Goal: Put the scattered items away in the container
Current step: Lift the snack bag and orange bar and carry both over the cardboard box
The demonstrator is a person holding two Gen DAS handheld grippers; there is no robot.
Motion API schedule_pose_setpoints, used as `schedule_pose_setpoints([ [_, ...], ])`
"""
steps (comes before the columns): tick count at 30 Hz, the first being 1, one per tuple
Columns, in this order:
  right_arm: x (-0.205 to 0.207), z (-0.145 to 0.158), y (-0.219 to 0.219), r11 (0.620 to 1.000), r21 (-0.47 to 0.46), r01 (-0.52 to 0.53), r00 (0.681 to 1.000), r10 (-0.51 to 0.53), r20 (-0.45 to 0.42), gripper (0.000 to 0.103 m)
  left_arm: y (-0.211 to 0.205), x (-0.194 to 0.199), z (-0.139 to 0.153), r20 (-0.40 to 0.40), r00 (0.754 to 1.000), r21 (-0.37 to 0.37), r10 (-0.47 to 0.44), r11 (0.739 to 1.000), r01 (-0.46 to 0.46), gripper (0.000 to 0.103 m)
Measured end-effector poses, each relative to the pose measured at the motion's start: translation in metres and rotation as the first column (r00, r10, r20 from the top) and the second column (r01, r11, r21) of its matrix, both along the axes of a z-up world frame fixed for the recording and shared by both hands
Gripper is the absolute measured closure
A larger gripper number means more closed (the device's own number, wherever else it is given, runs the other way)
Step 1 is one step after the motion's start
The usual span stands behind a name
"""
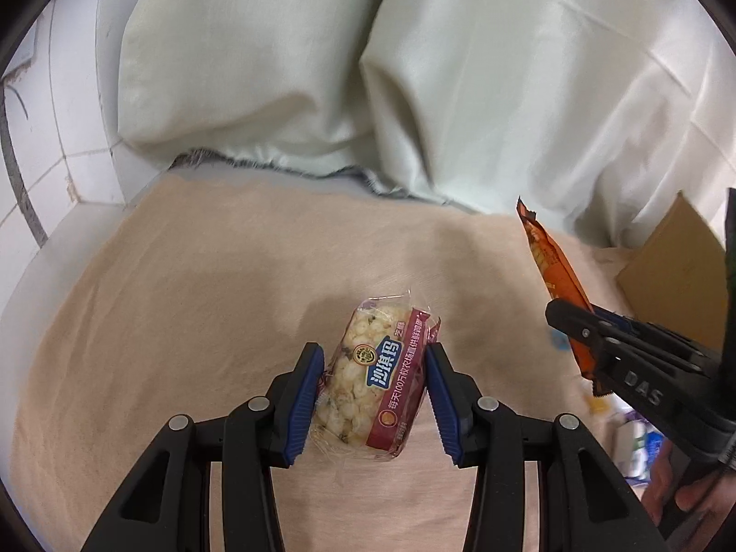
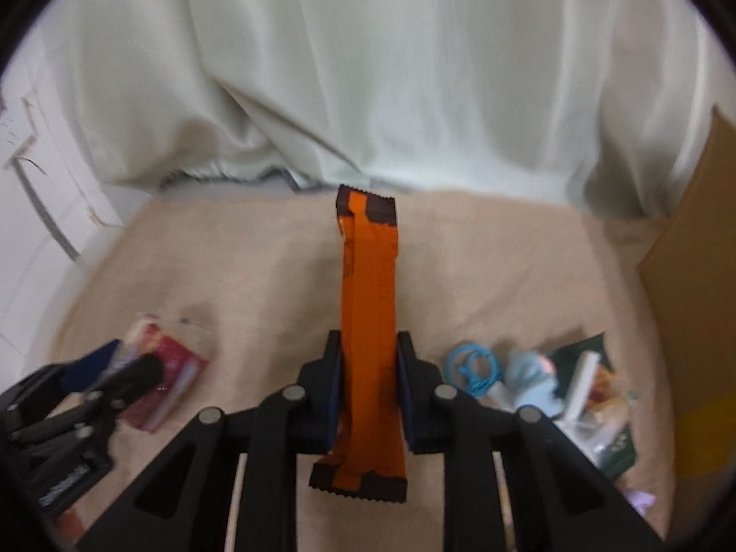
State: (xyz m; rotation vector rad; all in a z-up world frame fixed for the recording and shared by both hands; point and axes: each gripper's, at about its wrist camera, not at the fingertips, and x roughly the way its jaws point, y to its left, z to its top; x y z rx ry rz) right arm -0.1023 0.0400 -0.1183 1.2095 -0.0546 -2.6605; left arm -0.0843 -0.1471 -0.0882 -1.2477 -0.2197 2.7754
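My left gripper [image 1: 375, 395] is closed around a clear-and-maroon rice-cracker snack pack [image 1: 375, 388], its blue pads [image 1: 306, 402] touching both sides just above the beige cloth. My right gripper [image 2: 369, 393] is shut on a long orange snack bar [image 2: 370, 322] and holds it up, pointing forward; the bar also shows in the left wrist view [image 1: 552, 276]. A cardboard box [image 2: 690, 322] stands at the right edge, also in the left wrist view [image 1: 671, 276].
A beige cloth [image 1: 207, 299] covers the surface. Pale green curtain [image 1: 368, 69] hangs behind. White tiled wall [image 1: 50, 147] is at left. Several small items lie at the right: a blue ring [image 2: 471, 365], a light blue toy [image 2: 531, 379], dark green packets [image 2: 593, 395].
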Motion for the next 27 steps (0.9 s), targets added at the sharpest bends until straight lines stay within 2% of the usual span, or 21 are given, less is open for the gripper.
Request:
schedule_pose_setpoints([
  [4,0.017,0.024,0.008,1.0,0.018,0.006,0.998,-0.004,-0.07,0.078,0.019,0.007,0.016,-0.027,0.999,-0.019,-0.017,1.0,0.016,0.057],
  [11,0.034,0.034,0.023,1.0,0.01,0.009,0.996,-0.008,-0.093,0.078,0.045,0.019,0.028,-0.052,0.998,-0.049,0.028,0.998,-0.031,0.057],
  [14,0.037,0.033,0.028,1.0,0.018,0.013,0.996,-0.011,-0.088,0.078,0.057,0.026,0.036,-0.071,0.997,-0.062,0.023,0.998,-0.027,0.057],
  [16,0.04,0.034,0.035,1.0,-0.01,0.015,0.997,-0.015,-0.08,0.078,0.064,0.028,0.038,-0.072,0.997,-0.07,0.003,0.998,-0.008,0.057],
  [27,0.066,0.061,0.067,1.0,0.024,0.009,0.992,-0.006,-0.122,0.078,0.1,0.041,0.06,-0.098,0.995,-0.095,-0.001,0.995,-0.009,0.057],
])
